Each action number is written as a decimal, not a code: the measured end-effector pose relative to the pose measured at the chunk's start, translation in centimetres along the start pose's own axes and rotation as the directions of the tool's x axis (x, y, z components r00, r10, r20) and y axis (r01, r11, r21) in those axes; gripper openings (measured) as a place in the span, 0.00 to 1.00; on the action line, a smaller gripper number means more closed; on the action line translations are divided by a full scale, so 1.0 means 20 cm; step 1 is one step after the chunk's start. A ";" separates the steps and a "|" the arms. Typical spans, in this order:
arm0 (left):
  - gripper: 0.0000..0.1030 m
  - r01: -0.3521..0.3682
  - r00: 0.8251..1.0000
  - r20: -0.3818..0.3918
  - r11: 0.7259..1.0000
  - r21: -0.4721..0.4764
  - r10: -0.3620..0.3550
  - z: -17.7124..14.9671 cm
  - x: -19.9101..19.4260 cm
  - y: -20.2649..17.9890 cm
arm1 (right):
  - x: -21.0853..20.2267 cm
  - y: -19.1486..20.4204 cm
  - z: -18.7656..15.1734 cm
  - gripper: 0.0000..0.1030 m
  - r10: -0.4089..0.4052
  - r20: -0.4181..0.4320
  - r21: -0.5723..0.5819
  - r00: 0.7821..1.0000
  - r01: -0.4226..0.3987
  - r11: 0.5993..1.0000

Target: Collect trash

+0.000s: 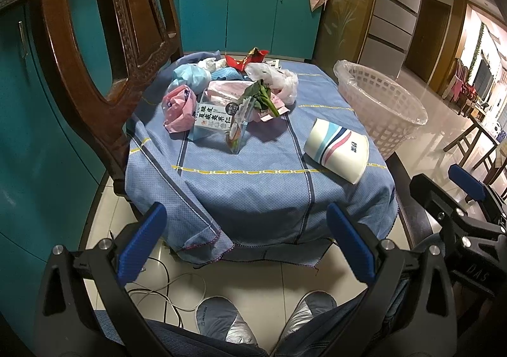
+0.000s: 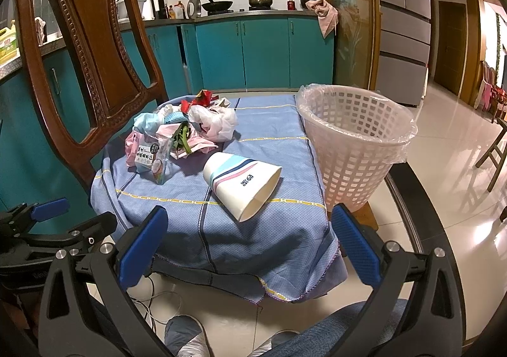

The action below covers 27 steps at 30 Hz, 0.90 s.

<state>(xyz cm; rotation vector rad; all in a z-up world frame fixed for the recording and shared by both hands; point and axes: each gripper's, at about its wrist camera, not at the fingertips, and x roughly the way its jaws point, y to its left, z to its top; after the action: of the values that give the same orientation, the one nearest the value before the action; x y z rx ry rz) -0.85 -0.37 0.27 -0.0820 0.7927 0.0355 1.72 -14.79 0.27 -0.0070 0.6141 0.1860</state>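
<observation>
Paper cup (image 2: 242,187) lying on its side on the blue cloth (image 2: 275,135), long axis running diagonally, open mouth toward the near right edge, closed base toward the pile of trash (image 2: 183,132) at the far left. Pile made of crumpled plastic bags, a printed snack packet (image 1: 218,125), a green leafy stalk (image 1: 261,95) and a red wrapper (image 1: 245,57), all bunched together near the wooden chair back (image 2: 88,49). White lattice basket (image 2: 355,141) lined with clear plastic, upright just beside the right edge of the surface, mouth open upward.

Surface small, fully draped in blue cloth with yellow and dark stripes, hem hanging over the near edge. Pale glossy tiled floor below, white cables on it. Teal kitchen cabinets behind, pots on the stove, a grey refrigerator to the right.

Bare cloth between cup and near edge; clear gap between cup and pile.

Left gripper (image 1: 247,246) and right gripper (image 2: 250,246) both low in front of the near edge, jaws spread wide, holding nothing, well apart from cup and pile.
</observation>
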 end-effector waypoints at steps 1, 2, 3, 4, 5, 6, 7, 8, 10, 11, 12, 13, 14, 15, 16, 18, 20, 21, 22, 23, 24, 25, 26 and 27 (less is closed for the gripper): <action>0.97 0.000 1.000 0.001 1.000 0.000 0.000 0.00 0.00 0.00 | 0.00 0.00 0.00 0.98 0.000 0.000 -0.001 1.000 0.000 1.000; 0.97 -0.001 1.000 0.001 1.000 0.000 0.001 0.00 0.00 0.00 | 0.00 0.00 0.00 0.98 0.000 0.000 -0.002 1.000 0.000 1.000; 0.97 0.000 1.000 0.000 1.000 -0.001 0.000 0.00 0.00 0.00 | 0.00 0.00 0.00 0.98 -0.001 0.000 -0.002 1.000 0.001 1.000; 0.97 0.000 1.000 0.001 1.000 -0.002 0.000 0.00 0.00 0.00 | 0.00 0.00 0.00 0.98 0.000 0.000 -0.001 1.000 0.000 1.000; 0.97 -0.001 1.000 0.000 1.000 -0.001 0.001 0.00 0.00 0.00 | 0.00 0.00 0.00 0.98 0.001 0.000 0.000 1.000 -0.001 1.000; 0.97 0.000 1.000 -0.001 1.000 -0.001 0.000 0.00 0.00 0.00 | 0.00 0.00 0.00 0.98 0.000 0.000 0.000 1.000 0.000 1.000; 0.97 0.001 1.000 -0.001 1.000 -0.001 -0.001 0.00 0.00 0.00 | 0.00 0.00 0.00 0.98 0.000 0.000 0.001 1.000 0.000 1.000; 0.97 0.001 1.000 0.000 1.000 -0.001 -0.001 0.00 0.00 0.00 | 0.00 0.00 0.00 0.98 0.000 0.000 0.001 1.000 0.000 1.000; 0.97 0.001 1.000 -0.001 1.000 -0.001 -0.001 0.00 0.00 0.00 | 0.00 0.00 0.00 0.98 0.001 -0.001 0.001 1.000 -0.001 1.000; 0.97 0.000 1.000 -0.001 1.000 -0.001 0.000 0.00 0.00 0.01 | 0.00 0.00 0.00 0.98 0.001 0.000 0.000 1.000 -0.001 1.000; 0.97 0.002 1.000 -0.002 1.000 -0.003 -0.002 0.00 0.00 0.00 | 0.00 0.00 0.00 0.98 0.001 0.000 0.000 1.000 -0.001 1.000; 0.97 0.002 1.000 -0.001 1.000 -0.003 -0.002 0.00 0.00 0.00 | 0.00 0.00 0.00 0.98 0.001 -0.001 0.000 1.000 -0.001 1.000; 0.97 0.000 1.000 -0.001 1.000 -0.002 0.000 0.00 0.00 0.00 | 0.00 0.00 0.00 0.98 0.001 -0.001 -0.001 1.000 -0.001 1.000; 0.97 0.001 1.000 0.000 1.000 -0.001 -0.001 0.00 0.00 0.00 | 0.00 0.00 0.00 0.98 0.001 -0.001 0.000 1.000 -0.001 1.000; 0.97 0.001 1.000 -0.001 1.000 -0.001 -0.001 0.00 0.00 0.00 | 0.00 0.00 0.00 0.98 0.000 -0.001 0.001 1.000 0.000 1.000; 0.97 0.000 1.000 -0.001 1.000 0.001 0.000 0.00 0.00 0.00 | 0.00 0.00 0.00 0.98 0.001 0.000 0.002 1.000 -0.001 1.000; 0.97 0.002 1.000 -0.002 1.000 -0.004 -0.002 0.00 0.00 0.01 | 0.00 0.00 0.00 0.98 0.000 0.000 0.002 1.000 0.000 1.000; 0.97 0.003 1.000 -0.002 1.000 -0.005 -0.003 0.00 0.00 0.01 | 0.00 0.00 0.00 0.98 0.001 -0.002 0.001 1.000 -0.001 1.000; 0.97 0.001 1.000 -0.002 1.000 -0.003 -0.001 0.00 0.00 0.00 | 0.00 0.00 0.00 0.98 0.000 -0.001 0.000 1.000 0.000 1.000; 0.97 0.001 1.000 -0.001 1.000 -0.002 -0.001 0.00 0.00 0.01 | 0.00 0.00 0.00 0.98 0.000 0.000 0.000 1.000 0.000 1.000; 0.97 0.001 1.000 -0.001 1.000 0.001 -0.001 0.00 0.00 0.00 | 0.00 0.00 0.00 0.98 0.000 -0.001 0.001 1.000 0.000 1.000; 0.97 0.000 1.000 -0.001 1.000 -0.001 0.000 0.00 0.00 0.01 | 0.00 0.00 0.00 0.98 0.001 -0.001 0.002 1.000 -0.001 1.000; 0.97 0.001 1.000 -0.001 1.000 -0.001 -0.001 0.00 0.00 0.00 | 0.00 0.00 0.00 0.98 0.001 -0.001 0.003 1.000 -0.001 1.000; 0.97 0.002 1.000 -0.002 1.000 -0.003 -0.002 0.00 0.00 0.01 | 0.00 0.00 0.00 0.98 0.001 -0.002 0.003 1.000 -0.001 1.000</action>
<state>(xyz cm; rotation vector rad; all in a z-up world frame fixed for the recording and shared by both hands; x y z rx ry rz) -0.81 -0.24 0.25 -0.0860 0.7948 0.0344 1.74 -14.78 0.27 -0.0037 0.6165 0.1860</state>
